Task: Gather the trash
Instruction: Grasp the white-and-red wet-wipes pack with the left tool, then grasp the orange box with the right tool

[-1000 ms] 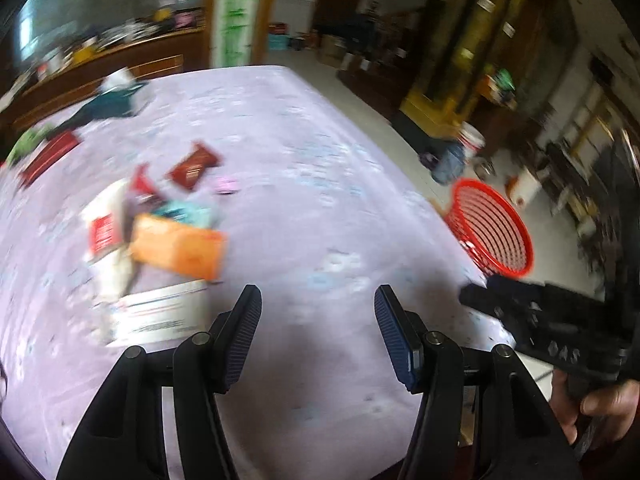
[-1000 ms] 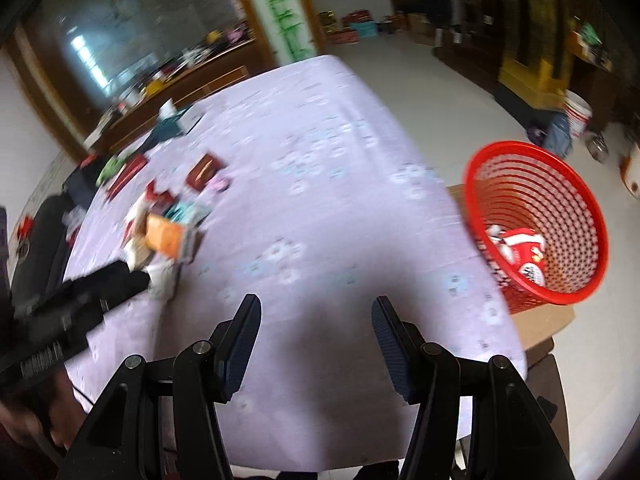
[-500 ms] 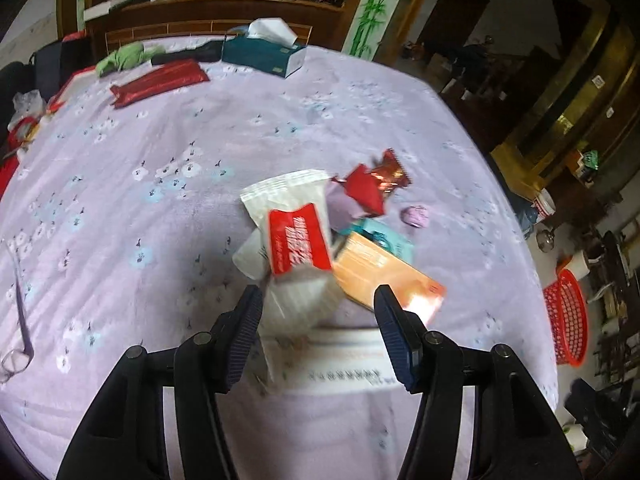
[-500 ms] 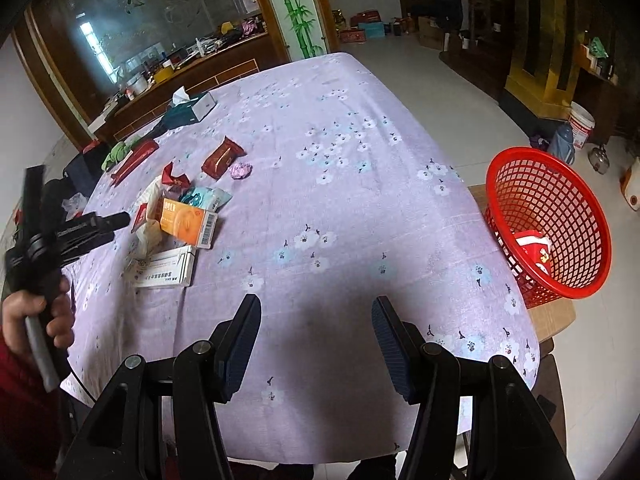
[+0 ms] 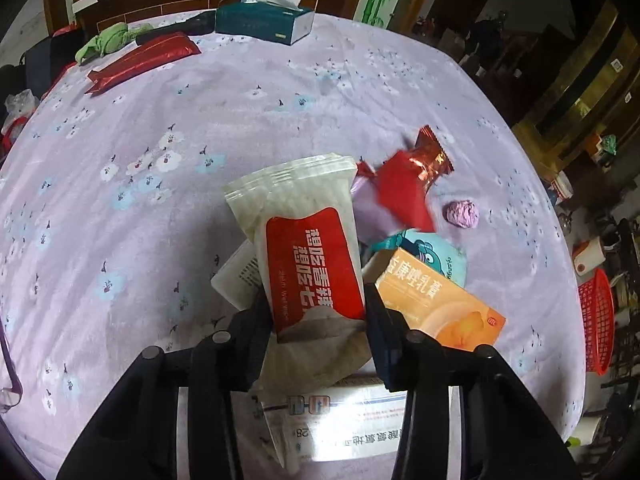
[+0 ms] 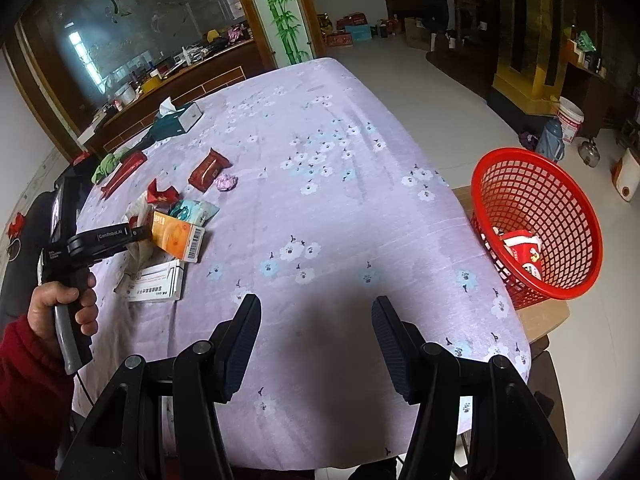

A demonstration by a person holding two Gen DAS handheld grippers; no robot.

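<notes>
My left gripper [image 5: 318, 316] straddles the white-and-red wet-wipe packet [image 5: 304, 252], fingers at its sides (clamped or not, I cannot tell); my right gripper [image 6: 316, 344] hangs released, well apart.

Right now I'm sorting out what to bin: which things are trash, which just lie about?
Trash job: wet-wipe pack, orange box, red wrapper, purple wad, red basket.
Lying about: tissue box, green cloth.
</notes>
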